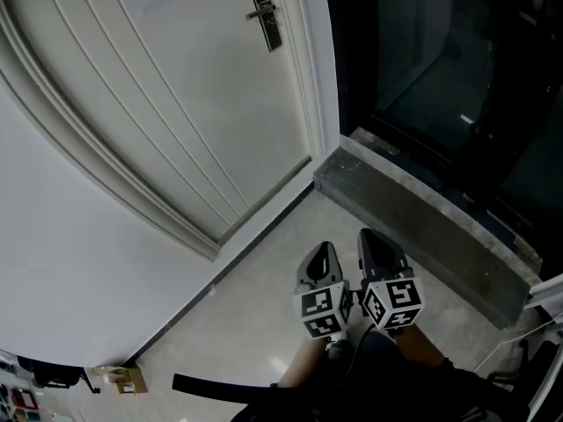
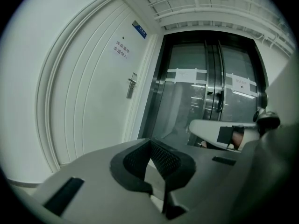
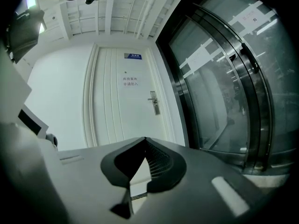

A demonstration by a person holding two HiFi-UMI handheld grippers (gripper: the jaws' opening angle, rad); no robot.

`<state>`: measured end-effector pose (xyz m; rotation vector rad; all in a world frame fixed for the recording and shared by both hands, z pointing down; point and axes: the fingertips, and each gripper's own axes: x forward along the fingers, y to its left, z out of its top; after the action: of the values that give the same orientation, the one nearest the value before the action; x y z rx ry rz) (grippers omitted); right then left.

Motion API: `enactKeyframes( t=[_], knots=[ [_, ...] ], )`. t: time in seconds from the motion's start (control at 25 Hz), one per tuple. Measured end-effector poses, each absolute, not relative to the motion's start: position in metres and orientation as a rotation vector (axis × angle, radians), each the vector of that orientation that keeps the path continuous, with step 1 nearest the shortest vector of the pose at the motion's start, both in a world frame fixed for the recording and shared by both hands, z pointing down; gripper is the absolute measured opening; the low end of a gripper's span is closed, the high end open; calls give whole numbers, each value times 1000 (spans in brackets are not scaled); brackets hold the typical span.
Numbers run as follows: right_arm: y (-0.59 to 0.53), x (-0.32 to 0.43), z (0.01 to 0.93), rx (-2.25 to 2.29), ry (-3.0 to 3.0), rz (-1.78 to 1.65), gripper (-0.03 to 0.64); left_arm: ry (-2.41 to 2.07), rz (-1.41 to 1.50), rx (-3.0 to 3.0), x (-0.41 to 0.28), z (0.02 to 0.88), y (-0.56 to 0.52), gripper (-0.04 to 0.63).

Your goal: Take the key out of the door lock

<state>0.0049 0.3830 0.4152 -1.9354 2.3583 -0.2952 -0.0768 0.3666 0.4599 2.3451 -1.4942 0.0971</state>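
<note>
Head view: both tools held low over the floor, close side by side, left gripper (image 1: 322, 255) and right gripper (image 1: 376, 240), the right one a touch further forward. Door lock (image 1: 264, 14) far up ahead and to the left of both, well apart, set near the right edge of the white door (image 1: 176, 104). Lock plate long axis upright along that edge; lever pointing away from the frame, toward the door's middle. Key too small to make out here.

Left gripper view: left gripper (image 2: 150, 146) clenched, pads meeting at the tips, nothing between. Door lock (image 2: 131, 85) above and left of the jaw line, distant; glass doors (image 2: 210, 87) straight ahead.

Right gripper view: right gripper (image 3: 145, 143) likewise pressed together and empty. Door lock (image 3: 154, 102) almost dead ahead, just above the tips. Probably the better-aimed tool for the reach. Key likely jutting straight out of the plate, though not discernible.
</note>
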Motion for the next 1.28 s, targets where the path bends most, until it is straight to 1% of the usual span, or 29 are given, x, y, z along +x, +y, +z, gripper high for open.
enactKeyframes(
  t=[0.4, 0.64, 0.88, 1.28],
  knots=[
    [343, 23, 425, -1986, 2343, -306, 2, -1434, 97, 2315, -60, 477, 326, 0],
    [283, 31, 431, -1940, 2391, -324, 2, -1480, 106, 2290, -52, 481, 270, 0],
    [215, 50, 423, -1892, 2420, -325, 2, -1530, 78, 2278, -37, 464, 200, 0],
    [144, 82, 423, -1836, 2467, -349, 2, -1554, 99, 2268, 1, 464, 133, 0]
  ],
)
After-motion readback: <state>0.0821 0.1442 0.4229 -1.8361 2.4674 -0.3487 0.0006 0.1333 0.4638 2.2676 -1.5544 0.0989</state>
